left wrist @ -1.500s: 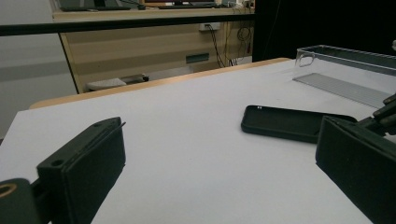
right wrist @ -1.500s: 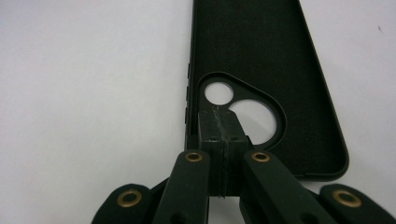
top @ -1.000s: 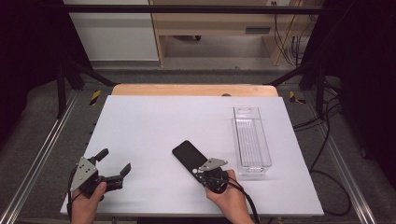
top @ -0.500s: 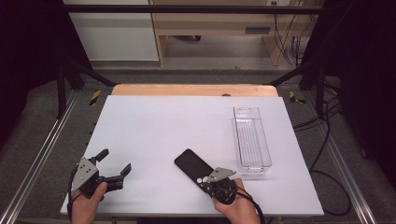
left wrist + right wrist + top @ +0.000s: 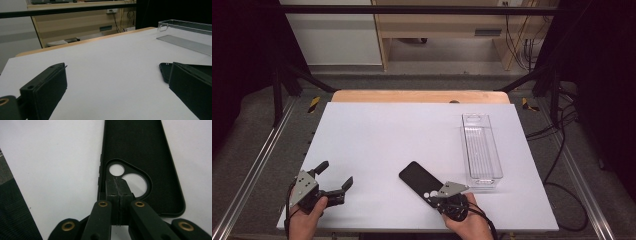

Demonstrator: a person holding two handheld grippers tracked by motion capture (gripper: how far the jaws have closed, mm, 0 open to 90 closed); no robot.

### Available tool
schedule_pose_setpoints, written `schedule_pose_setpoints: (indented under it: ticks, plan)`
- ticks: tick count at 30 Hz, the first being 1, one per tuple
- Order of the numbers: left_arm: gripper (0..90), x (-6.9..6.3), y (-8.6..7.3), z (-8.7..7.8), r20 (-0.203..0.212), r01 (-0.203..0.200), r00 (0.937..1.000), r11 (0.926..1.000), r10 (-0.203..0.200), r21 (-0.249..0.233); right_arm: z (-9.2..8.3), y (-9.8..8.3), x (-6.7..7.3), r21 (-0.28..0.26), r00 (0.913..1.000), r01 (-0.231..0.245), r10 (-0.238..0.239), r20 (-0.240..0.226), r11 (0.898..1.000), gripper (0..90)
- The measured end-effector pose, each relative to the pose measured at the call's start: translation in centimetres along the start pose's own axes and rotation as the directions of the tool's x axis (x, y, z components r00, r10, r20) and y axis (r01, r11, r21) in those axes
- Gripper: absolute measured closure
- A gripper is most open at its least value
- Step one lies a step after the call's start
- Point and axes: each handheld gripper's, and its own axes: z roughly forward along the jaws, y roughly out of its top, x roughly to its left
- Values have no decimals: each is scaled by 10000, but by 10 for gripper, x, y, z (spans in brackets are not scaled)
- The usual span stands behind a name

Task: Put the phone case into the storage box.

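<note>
A black phone case [image 5: 416, 176] lies hollow side up on the white table [image 5: 387, 135], near the front edge and right of the middle. My right gripper [image 5: 432, 196] is shut, pads pressed together. In the right gripper view its tips [image 5: 118, 185] rest at the case's [image 5: 140, 145] camera cutout, and I see nothing between the pads. My left gripper [image 5: 335, 174] sits at the front left, held in a hand, jaws wide open and empty. The left gripper view looks between those open jaws [image 5: 117, 85], with the case's end [image 5: 165, 71] beside the right jaw.
A clear, long plastic tray [image 5: 482, 147] stands empty at the right side of the table, just beyond the case, also seen as a clear box [image 5: 185, 37]. A wooden edge borders the table's far side. Metal rails run along both sides.
The right gripper has drawn back toward the table's front edge, and the phone case has slid a little nearer with it. The left gripper has stayed put.
</note>
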Motion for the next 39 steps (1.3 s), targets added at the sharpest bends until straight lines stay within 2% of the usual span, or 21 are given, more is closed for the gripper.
schedule_pose_setpoints:
  ticks: [2,3,4,5,6,8,9,10,11,13,14,15,19,20,25,32,39]
  plan:
    - [16,-1,1,-1,7,-11,10000,10000,11,-48,-5,1,0,-349,10000,10,-8,57,9994,863]
    - [16,-1,1,-1,33,13,10000,10000,-13,-85,-11,2,-1,-702,9995,147,-128,277,9974,822]
    - [16,-1,1,-1,33,13,10000,10000,-13,-85,-11,2,-1,-702,9995,147,-128,277,9974,822]
    - [16,-1,2,0,53,1,10000,10000,0,-83,-14,3,-1,-898,9991,148,-112,411,9958,782]
    - [16,-2,2,0,90,-7,10000,10000,7,-84,-21,4,-4,-1490,9977,53,48,679,9888,639]
    - [16,-3,3,0,129,-34,9999,9999,35,-96,-24,5,-5,-1737,9962,-64,213,842,9848,488]
    - [16,-3,3,0,143,-42,9999,9999,44,-115,-24,5,-5,-1737,9962,-64,213,842,9848,488]
    - [16,-3,3,0,164,-56,9998,9999,58,-130,-25,6,-6,-1824,9950,-106,286,960,9832,416]
    - [16,-4,4,0,174,-62,9998,9999,64,-149,-27,7,-7,-2013,9926,-306,534,1087,9791,269]
    - [16,-4,4,1,230,-108,9997,9999,111,-126,-25,7,-8,-2019,9928,-364,584,1043,9787,176]
    - [16,-4,4,1,230,-108,9997,9999,111,-126,-25,7,-8,-2019,9928,-364,584,1043,9787,176]
    - [16,-4,4,2,238,-96,9997,9999,99,-128,-22,6,-8,-1970,9927,-329,550,1075,9799,98]
    - [16,-5,3,2,265,-122,9996,9999,125,-103,-17,6,-8,-1801,9934,-412,595,979,9828,72]
    - [16,-5,3,3,282,-129,9995,9999,132,-86,-12,4,-9,-1454,9939,-458,597,927,9883,68]
    - [16,-7,4,3,328,-244,9992,9997,246,-72,-2,2,-11,-763,9919,-825,893,905,9937,68]
    - [16,-9,4,4,405,-281,9988,9996,282,-33,8,4,-11,-463,9922,-909,944,809,9948,62]
    - [16,-13,4,6,495,-401,9980,9992,399,38,17,8,-10,-247,9912,-940,959,917,9953,73]
